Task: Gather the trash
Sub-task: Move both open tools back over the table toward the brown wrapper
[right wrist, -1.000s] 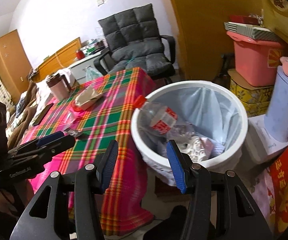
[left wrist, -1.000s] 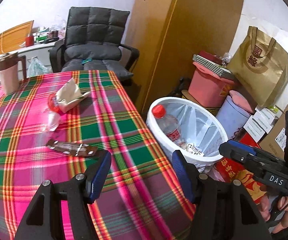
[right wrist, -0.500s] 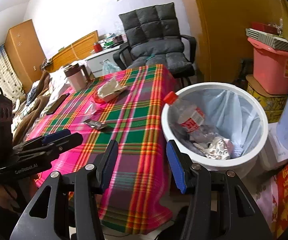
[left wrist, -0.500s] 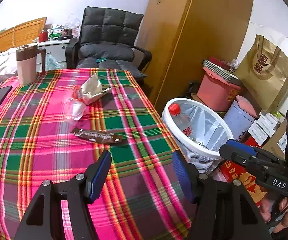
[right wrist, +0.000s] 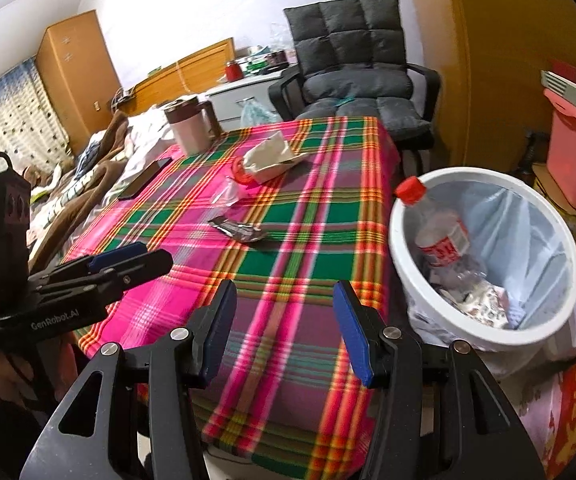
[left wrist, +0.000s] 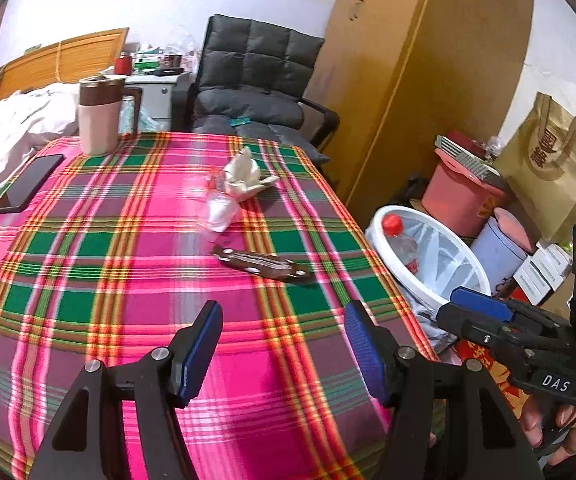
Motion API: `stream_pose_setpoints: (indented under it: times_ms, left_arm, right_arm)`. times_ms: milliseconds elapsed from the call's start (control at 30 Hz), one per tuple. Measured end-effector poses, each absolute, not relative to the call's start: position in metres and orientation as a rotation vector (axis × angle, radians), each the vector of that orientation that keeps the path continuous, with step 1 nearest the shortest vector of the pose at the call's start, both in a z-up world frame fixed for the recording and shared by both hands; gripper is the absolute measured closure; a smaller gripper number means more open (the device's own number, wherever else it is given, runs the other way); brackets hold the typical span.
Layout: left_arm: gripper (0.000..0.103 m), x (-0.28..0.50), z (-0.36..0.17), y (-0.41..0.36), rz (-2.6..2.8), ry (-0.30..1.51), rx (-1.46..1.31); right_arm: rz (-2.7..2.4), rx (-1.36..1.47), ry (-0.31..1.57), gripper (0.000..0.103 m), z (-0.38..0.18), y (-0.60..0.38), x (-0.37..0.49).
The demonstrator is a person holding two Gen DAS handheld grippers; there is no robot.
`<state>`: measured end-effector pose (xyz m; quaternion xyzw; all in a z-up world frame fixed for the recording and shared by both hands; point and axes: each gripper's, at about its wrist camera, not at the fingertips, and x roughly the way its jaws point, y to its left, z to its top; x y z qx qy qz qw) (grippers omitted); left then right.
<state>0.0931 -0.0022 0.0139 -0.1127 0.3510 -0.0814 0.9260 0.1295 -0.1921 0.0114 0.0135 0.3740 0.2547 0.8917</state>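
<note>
Binned: clear plastic bottle with red cap [right wrist: 440, 232] and crumpled scraps, in the white round lined bin [right wrist: 400, 248].

Outstanding on our plaid tablecloth [left wrist: 88, 240]: dark brown wrapper [left wrist: 264, 267], clear plastic cup [left wrist: 220, 210], crumpled white paper [left wrist: 244, 176].

Left gripper [left wrist: 284, 344] and right gripper [right wrist: 284, 324]: jaws wide, empty.

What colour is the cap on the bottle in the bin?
Red bottle cap, clearest in the right wrist view.

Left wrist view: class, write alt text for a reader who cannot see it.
Open, empty left tongs hover over a pink-and-green plaid tablecloth where a brown wrapper, a crumpled tissue and clear plastic lie. A white bin holding a bottle stands right of the table.
</note>
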Motion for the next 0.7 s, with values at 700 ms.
stream_pose_setpoints:
  times_ms: [700]
  left_arm:
    - [0.04, 0.113, 0.0, 0.043, -0.09, 0.747, -0.256]
  right_arm:
    - [0.622, -0.08, 0.818, 0.05, -0.004, -0.146, 0.175]
